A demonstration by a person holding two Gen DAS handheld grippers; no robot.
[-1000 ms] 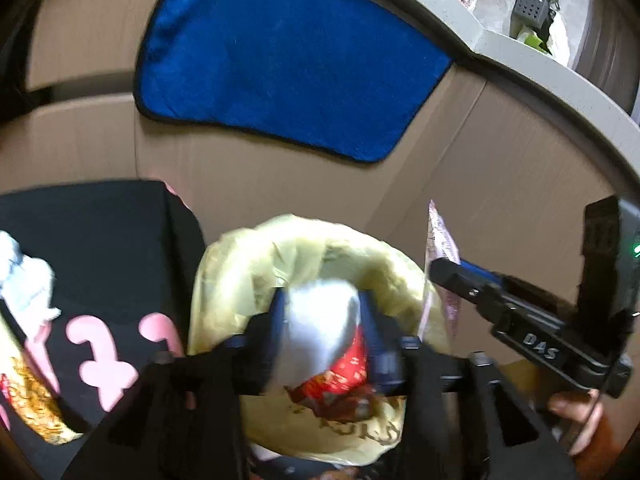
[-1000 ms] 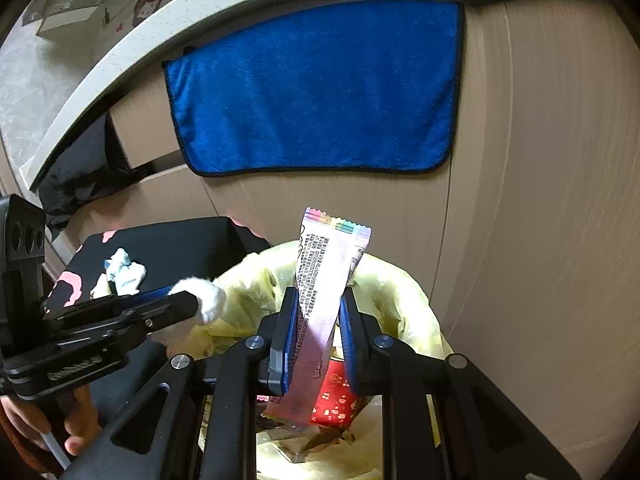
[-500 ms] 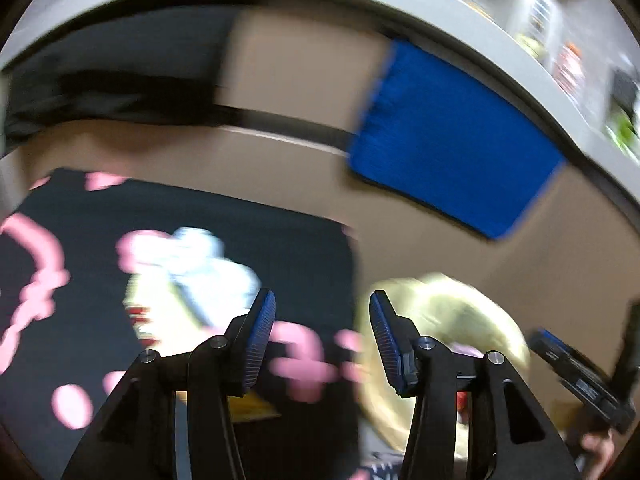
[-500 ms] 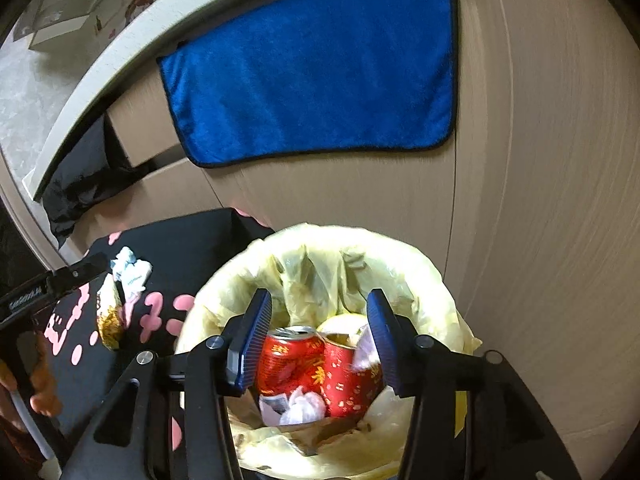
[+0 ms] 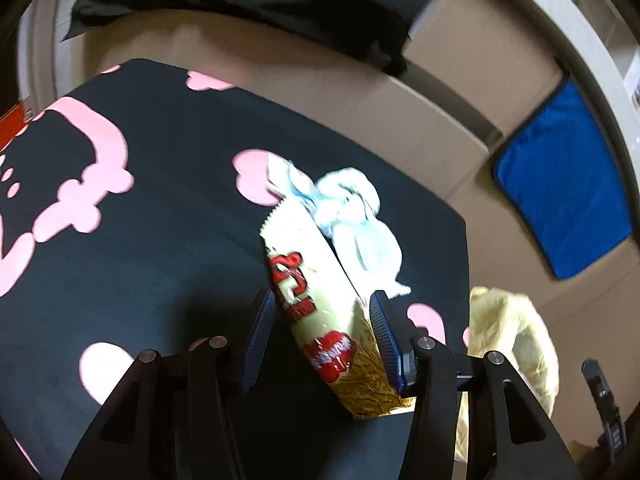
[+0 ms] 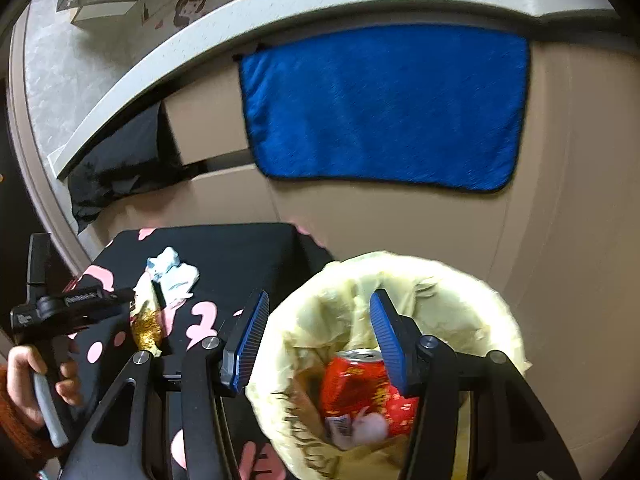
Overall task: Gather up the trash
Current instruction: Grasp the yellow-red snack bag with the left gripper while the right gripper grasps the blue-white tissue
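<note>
A cream and red snack wrapper lies on the black cloth with pink shapes, with a crumpled white tissue beside it. My left gripper is open, its jaws on either side of the wrapper. The wrapper and tissue also show in the right wrist view, with the left gripper at them. My right gripper is open and empty above the bin with a yellow bag. Inside the bin are red cans and a tissue ball.
A blue towel hangs on the beige cabinet front behind the bin. A black cloth hangs from a drawer at the left. A grey counter runs above. The bin stands right of the black cloth.
My left gripper dropped its tissue in the bin, swung left and now straddles the snack wrapper. My right gripper released the pink wrapper into the bin and stays open above it.
</note>
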